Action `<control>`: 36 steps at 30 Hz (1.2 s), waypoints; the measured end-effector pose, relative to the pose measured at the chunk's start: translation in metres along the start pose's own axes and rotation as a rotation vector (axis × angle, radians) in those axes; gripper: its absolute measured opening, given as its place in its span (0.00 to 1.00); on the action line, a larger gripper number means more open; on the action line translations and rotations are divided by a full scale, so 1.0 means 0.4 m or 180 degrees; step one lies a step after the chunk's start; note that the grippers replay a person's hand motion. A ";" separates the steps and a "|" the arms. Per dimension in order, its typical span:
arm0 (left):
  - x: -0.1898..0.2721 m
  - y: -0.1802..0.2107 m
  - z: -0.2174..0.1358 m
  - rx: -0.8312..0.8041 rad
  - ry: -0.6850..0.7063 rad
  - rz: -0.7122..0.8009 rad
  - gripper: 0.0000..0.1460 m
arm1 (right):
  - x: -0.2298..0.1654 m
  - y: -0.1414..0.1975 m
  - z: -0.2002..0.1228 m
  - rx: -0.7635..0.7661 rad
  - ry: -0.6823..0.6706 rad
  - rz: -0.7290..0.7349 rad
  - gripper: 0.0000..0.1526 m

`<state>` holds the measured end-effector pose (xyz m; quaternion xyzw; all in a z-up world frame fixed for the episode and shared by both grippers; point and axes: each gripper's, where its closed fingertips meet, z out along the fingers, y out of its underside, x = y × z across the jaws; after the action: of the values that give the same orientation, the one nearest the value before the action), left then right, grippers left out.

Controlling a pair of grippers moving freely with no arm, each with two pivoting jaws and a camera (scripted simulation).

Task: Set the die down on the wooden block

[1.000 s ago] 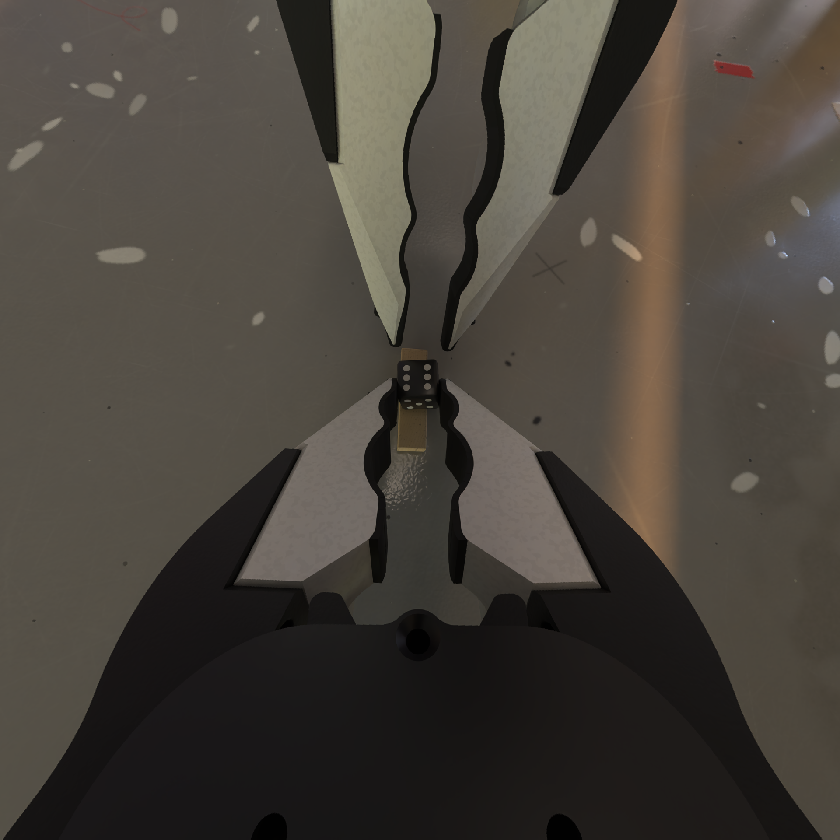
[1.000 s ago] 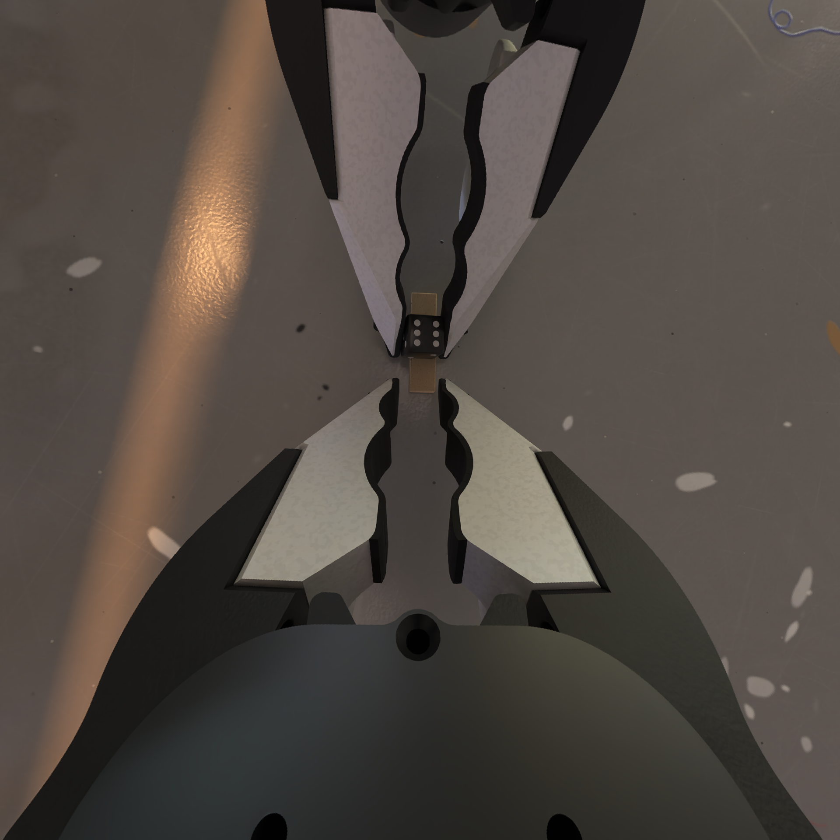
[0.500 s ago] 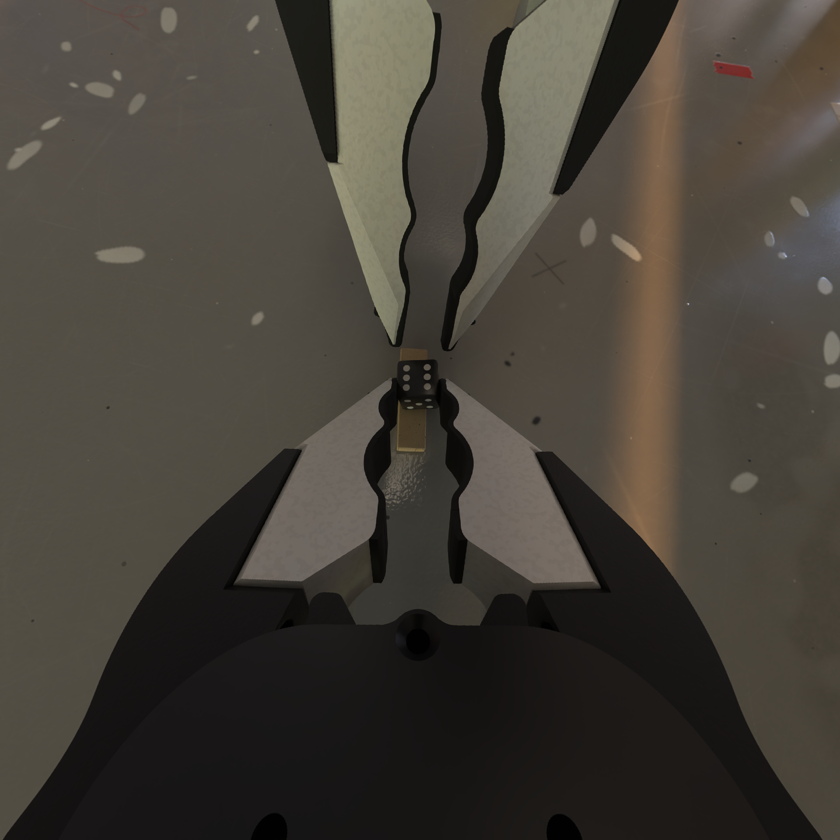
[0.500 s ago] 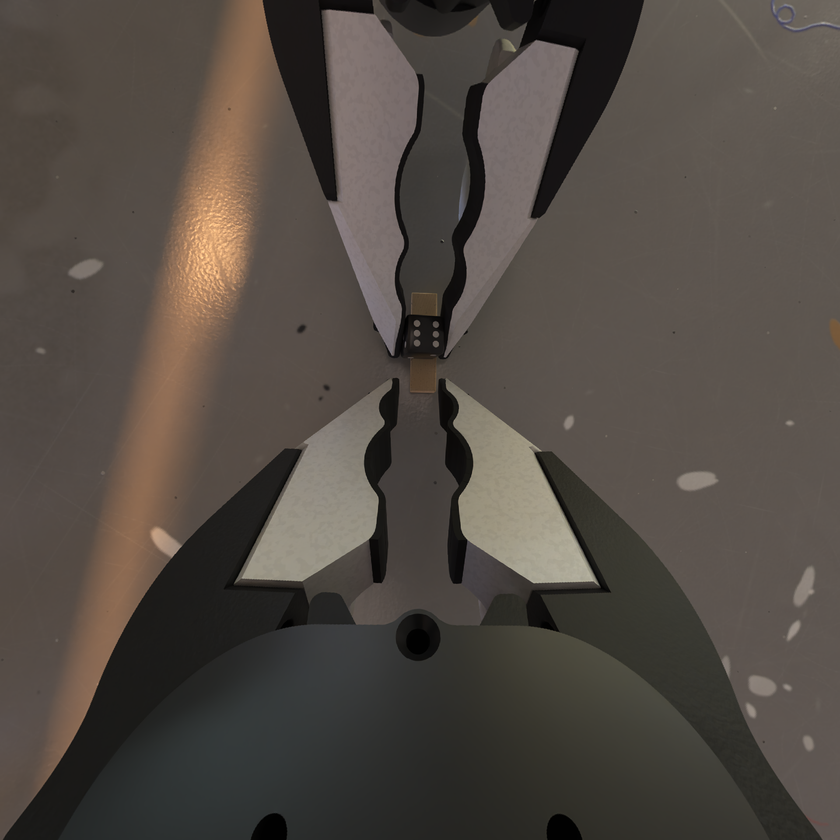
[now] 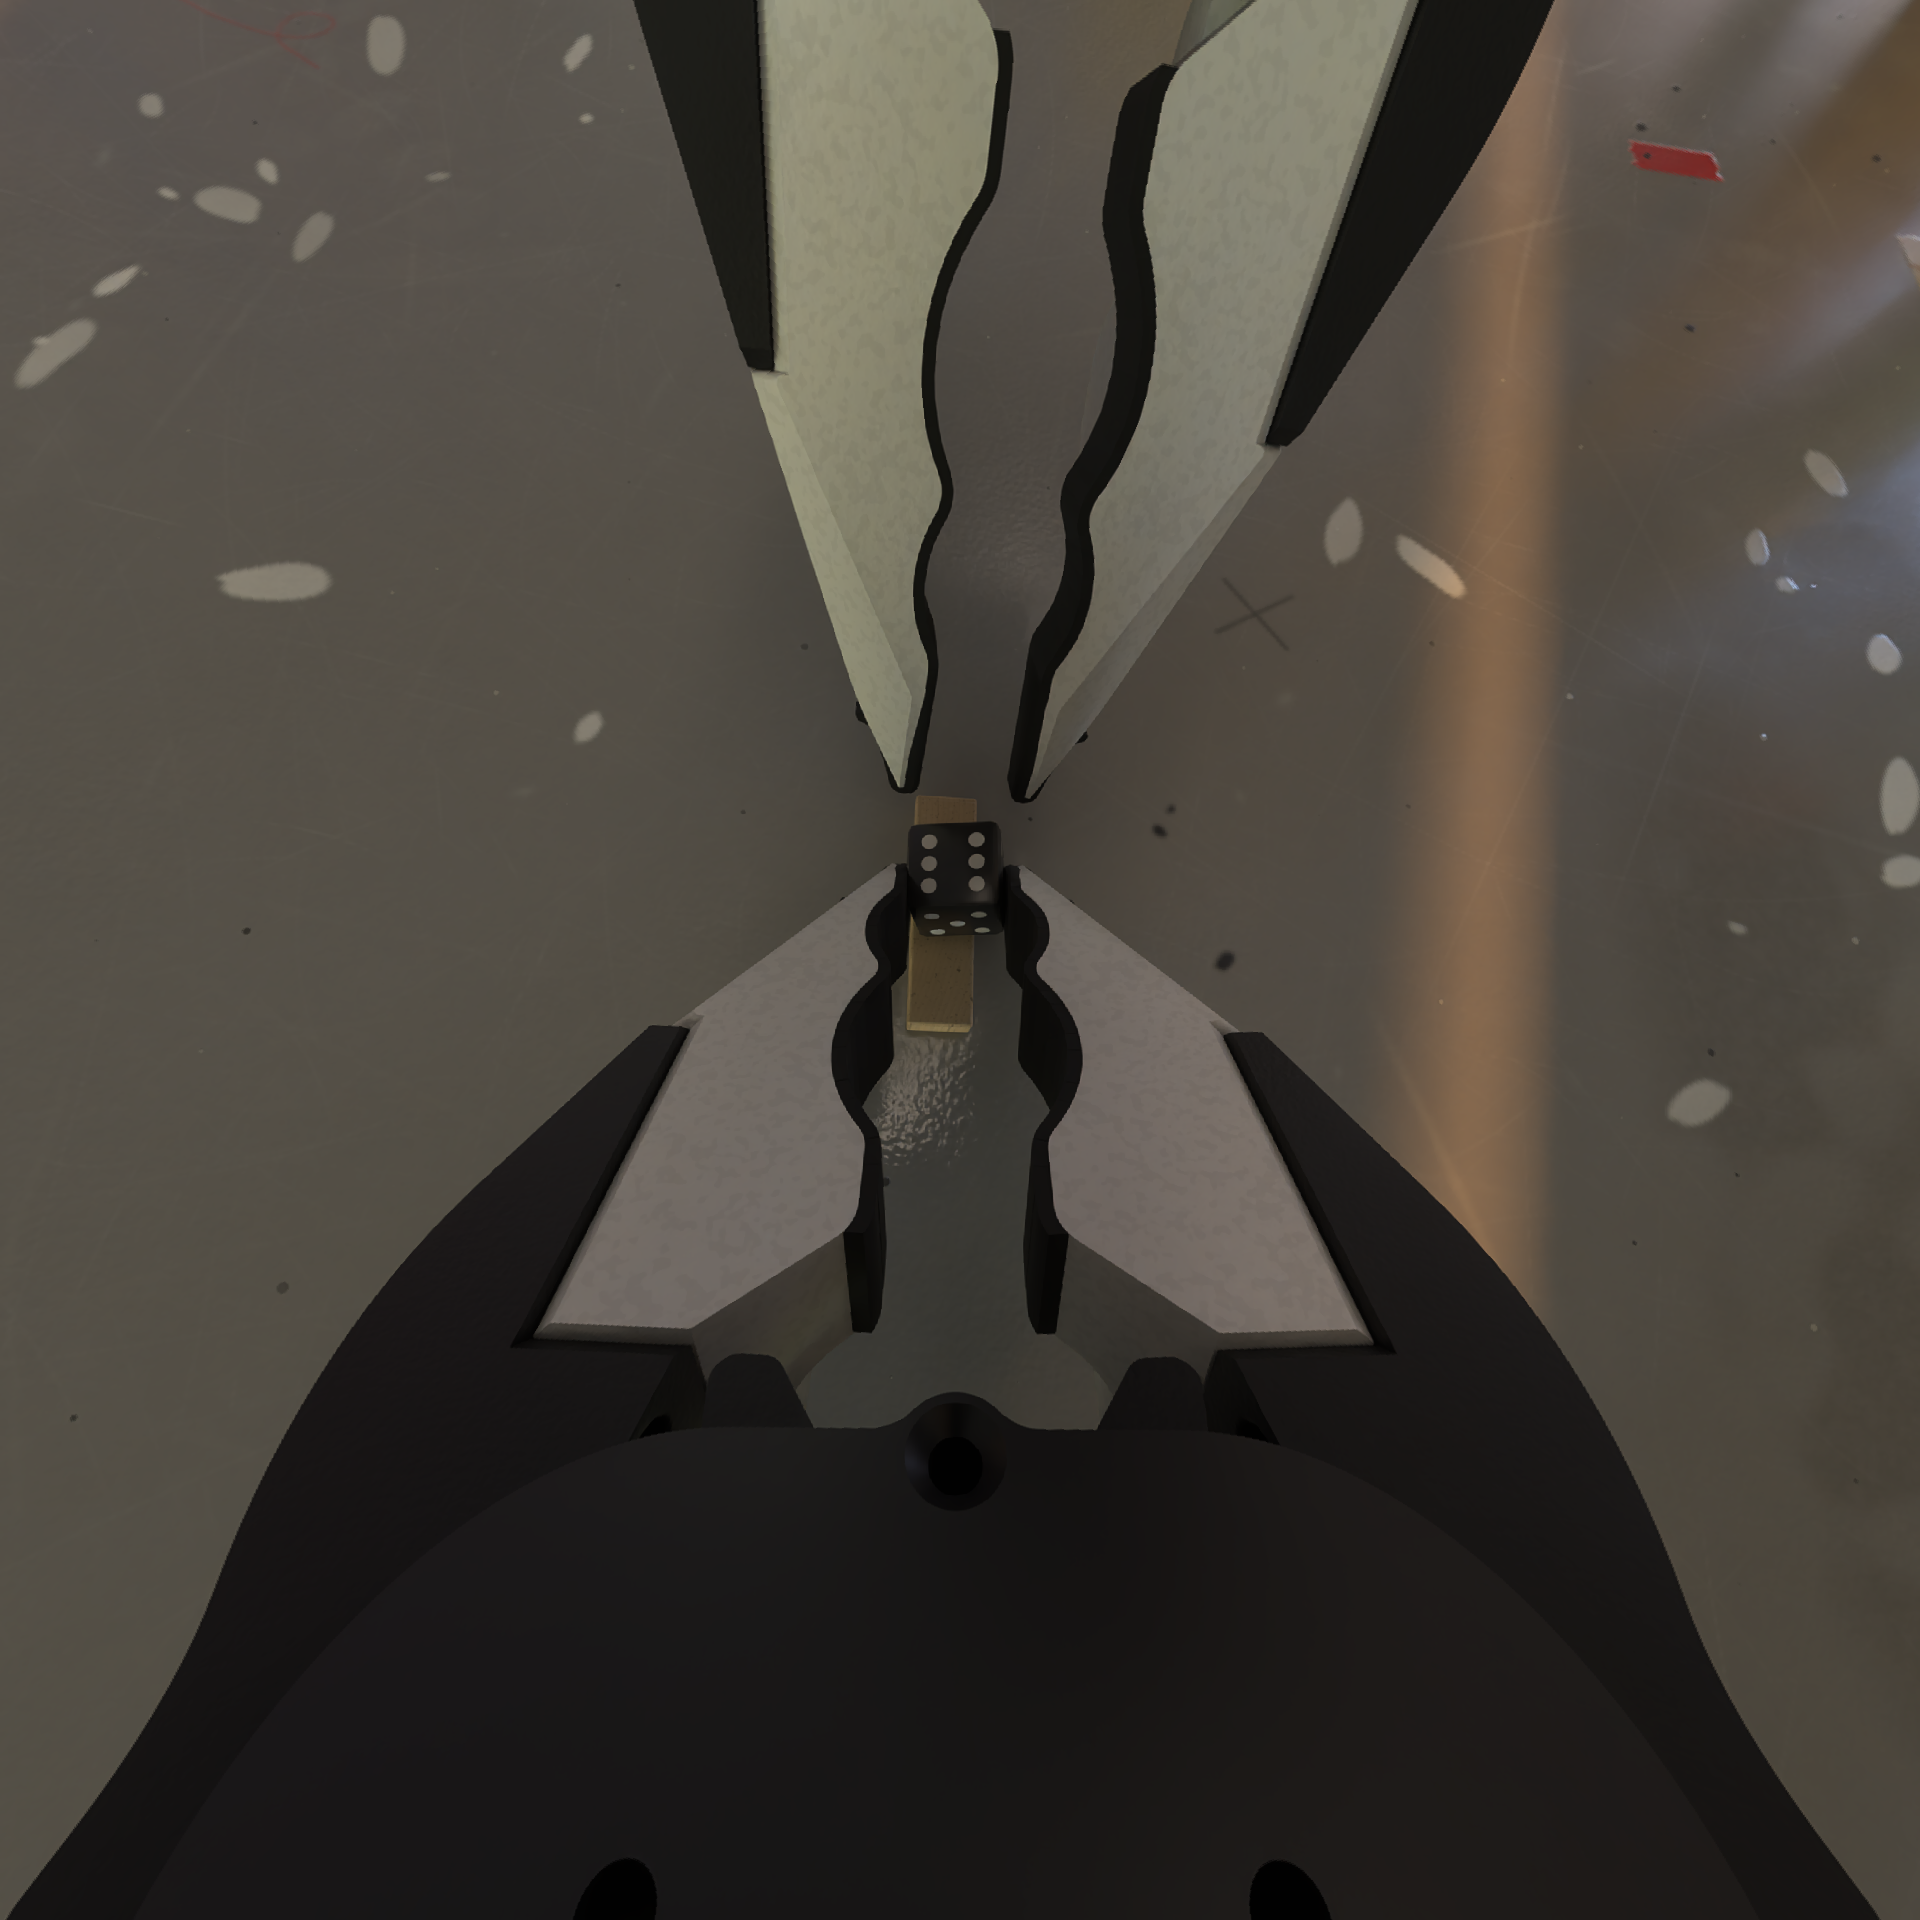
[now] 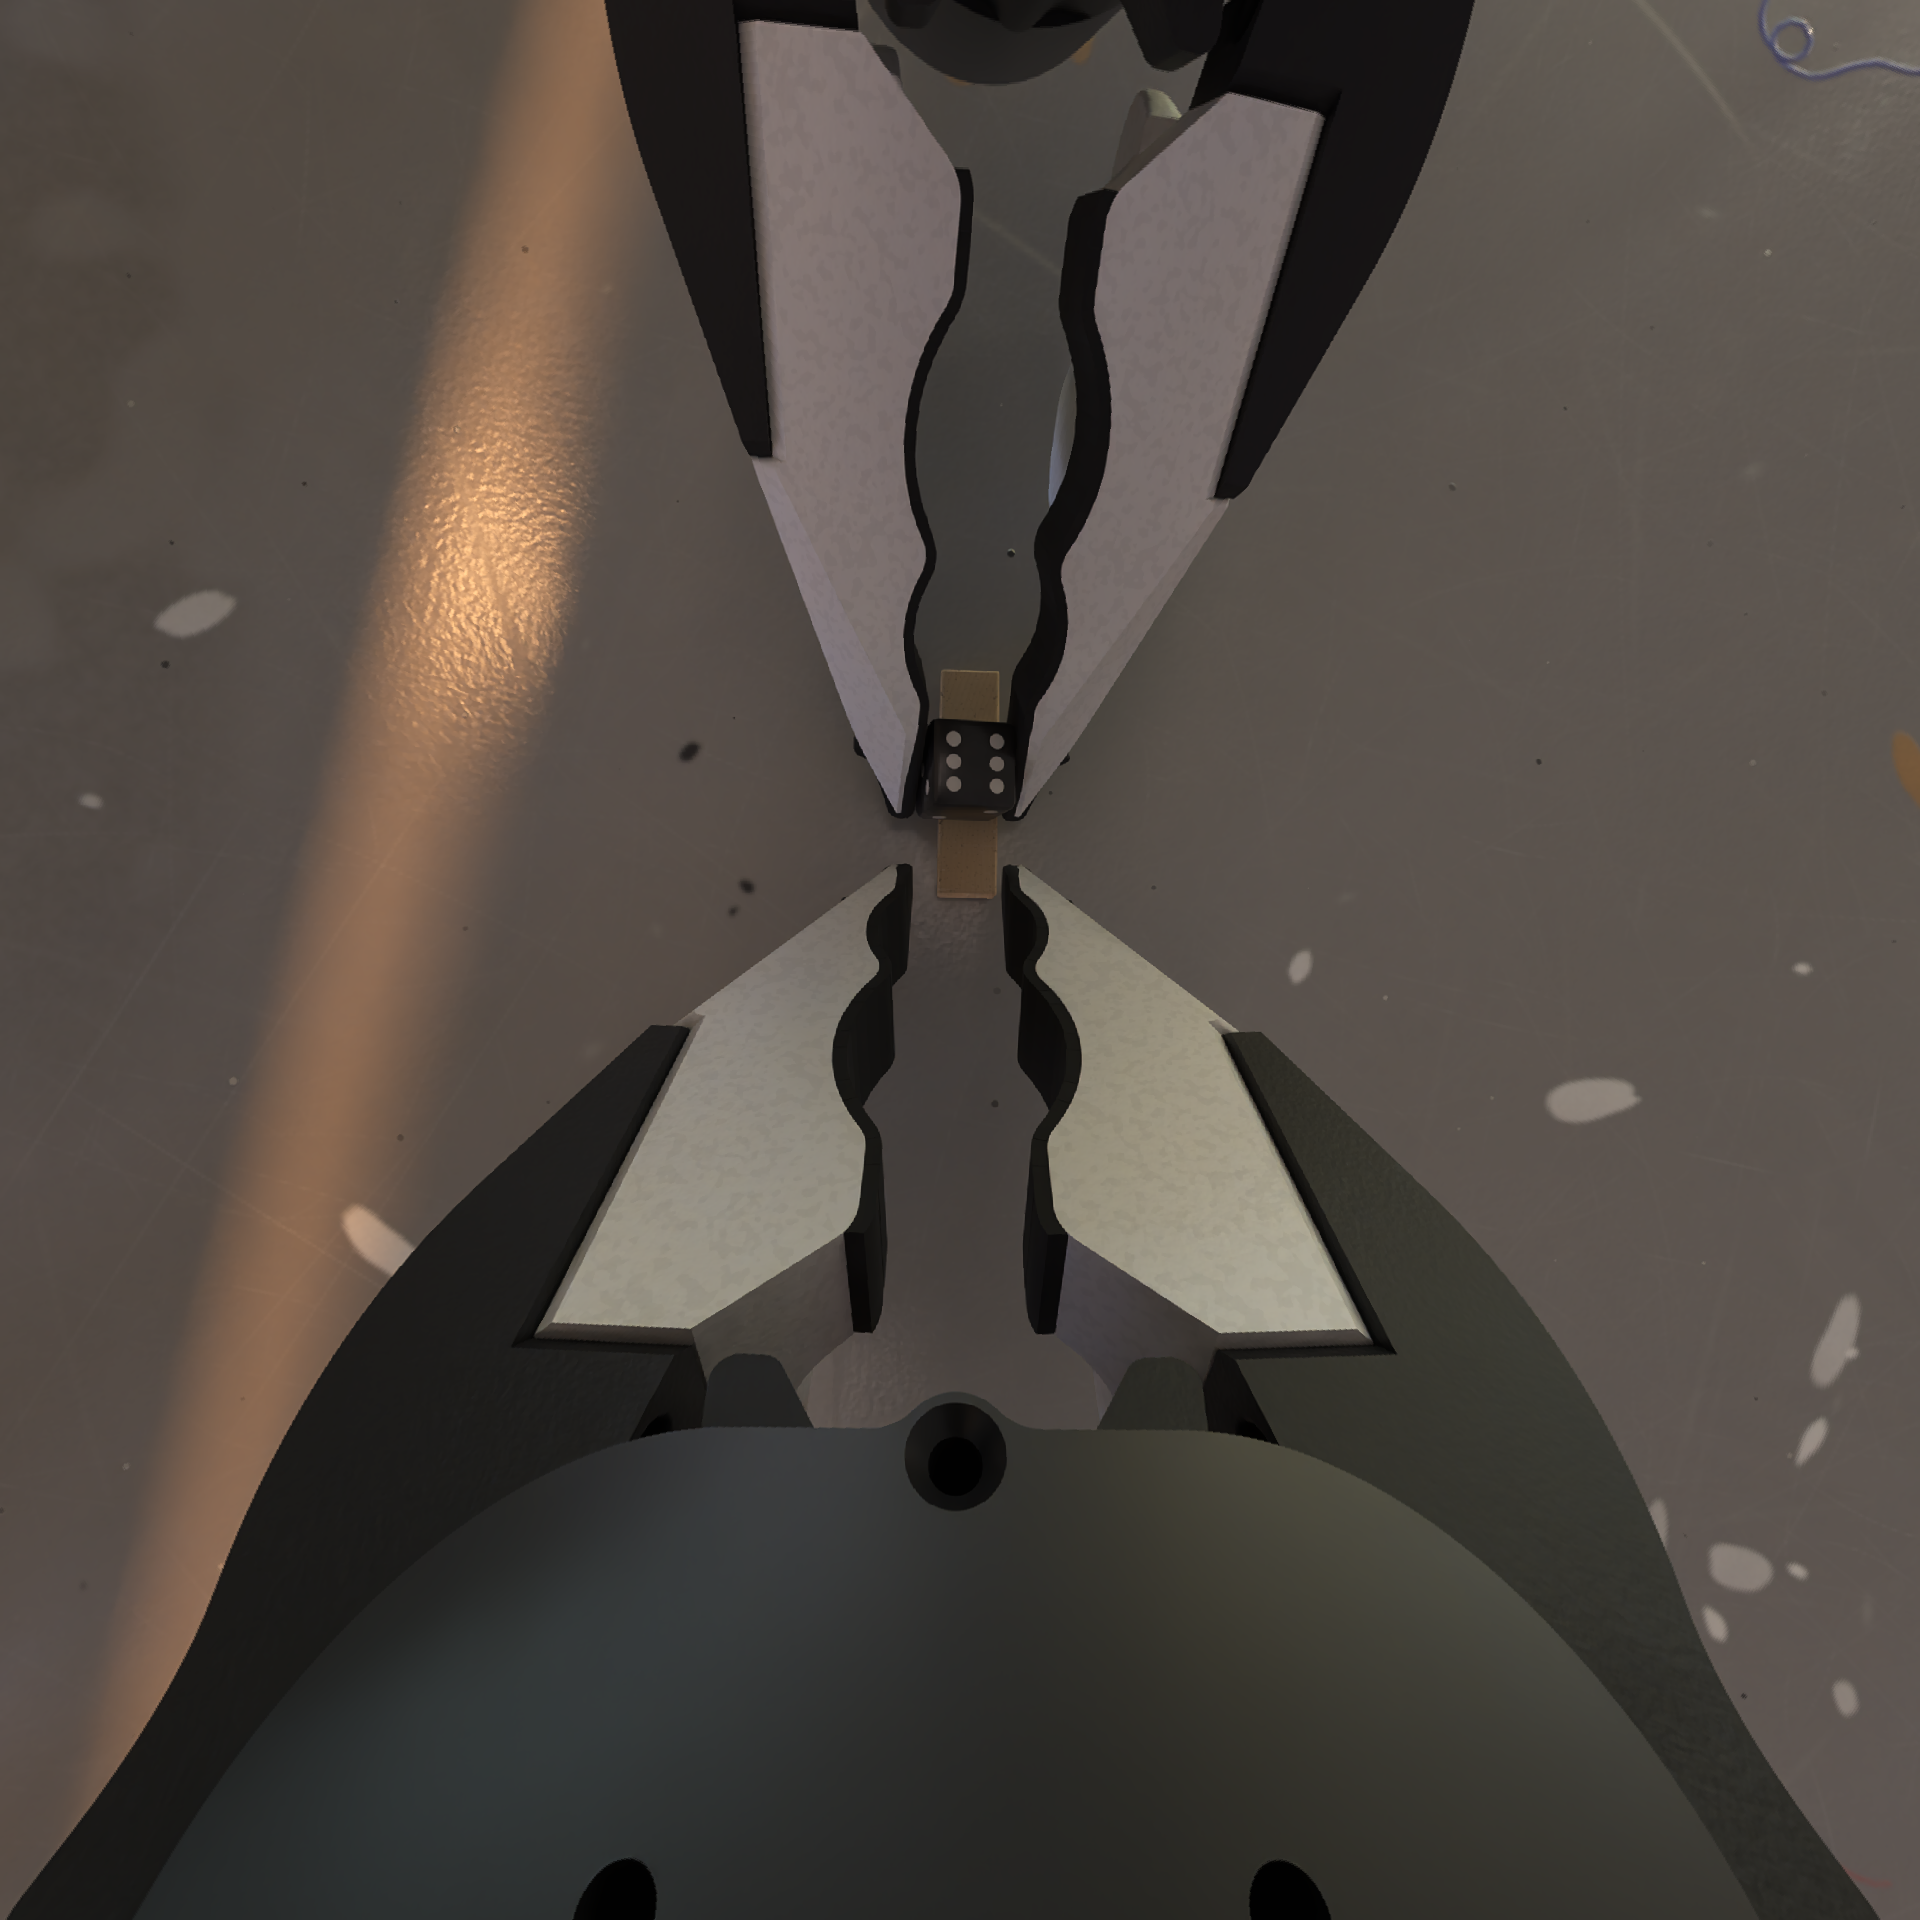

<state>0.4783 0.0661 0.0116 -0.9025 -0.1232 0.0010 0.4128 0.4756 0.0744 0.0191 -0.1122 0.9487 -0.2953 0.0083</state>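
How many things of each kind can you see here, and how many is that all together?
Small black die with white pips: 1
Thin tan wooden block: 1
Two-finger grippers, left gripper and right gripper: 2
Grey speckled table: 1
Total: 5

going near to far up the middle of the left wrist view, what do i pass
left gripper → near end of the wooden block → black die held between its fingers → far end of the block → right gripper, fingers pointing back toward the camera
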 end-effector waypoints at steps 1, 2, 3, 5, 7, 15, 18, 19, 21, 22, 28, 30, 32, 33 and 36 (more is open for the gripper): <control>0.000 0.000 0.000 0.0000 0.0000 -0.0001 0.12 | 0.000 0.000 0.000 -0.0002 -0.0001 -0.0001 0.11; 0.000 0.000 0.000 0.0000 0.0000 -0.0001 0.12 | 0.000 0.000 0.000 -0.0003 -0.0002 -0.0001 0.11; 0.000 0.000 0.000 0.0000 0.0001 -0.0002 0.12 | 0.000 0.000 0.000 -0.0005 -0.0003 0.0000 0.11; 0.000 0.000 0.000 0.0000 0.0001 -0.0002 0.12 | 0.000 0.000 0.000 -0.0009 -0.0007 0.0000 0.11; 0.000 0.000 0.000 0.0000 0.0002 -0.0003 0.12 | 0.000 0.000 0.000 -0.0012 -0.0008 0.0000 0.11; 0.000 0.000 0.000 0.0000 0.0003 -0.0003 0.12 | 0.000 0.000 0.000 -0.0020 -0.0014 0.0007 0.11; 0.000 0.000 0.000 0.0000 0.0003 -0.0004 0.12 | 0.000 0.000 0.000 -0.0020 -0.0013 0.0005 0.11; 0.000 0.000 0.000 0.0000 0.0003 -0.0003 0.12 | 0.000 0.000 0.000 -0.0020 -0.0013 0.0006 0.11; 0.000 0.000 0.000 0.0000 0.0003 -0.0004 0.12 | 0.001 0.000 0.000 -0.0017 -0.0014 0.0005 0.11; 0.000 0.000 0.000 0.0000 0.0004 -0.0004 0.12 | 0.001 0.000 0.000 -0.0014 -0.0013 0.0007 0.11; 0.000 0.000 0.000 0.0001 0.0008 -0.0008 0.12 | 0.001 0.000 0.000 0.0005 -0.0008 0.0015 0.11; 0.000 0.000 0.000 0.0001 0.0010 -0.0010 0.12 | 0.001 0.000 0.000 0.0010 -0.0008 0.0017 0.11; 0.000 0.000 0.000 0.0001 0.0010 -0.0010 0.12 | 0.002 0.001 0.000 0.0012 -0.0009 0.0018 0.11; 0.000 0.000 0.000 0.0001 0.0011 -0.0011 0.12 | 0.002 0.001 0.000 0.0012 -0.0009 0.0017 0.11; 0.000 0.000 0.000 0.0001 0.0011 -0.0012 0.12 | 0.002 0.001 0.000 0.0013 -0.0010 0.0015 0.11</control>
<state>0.4785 0.0660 0.0117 -0.9022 -0.1242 -0.0014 0.4131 0.4748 0.0744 0.0189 -0.1104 0.9484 -0.2971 0.0106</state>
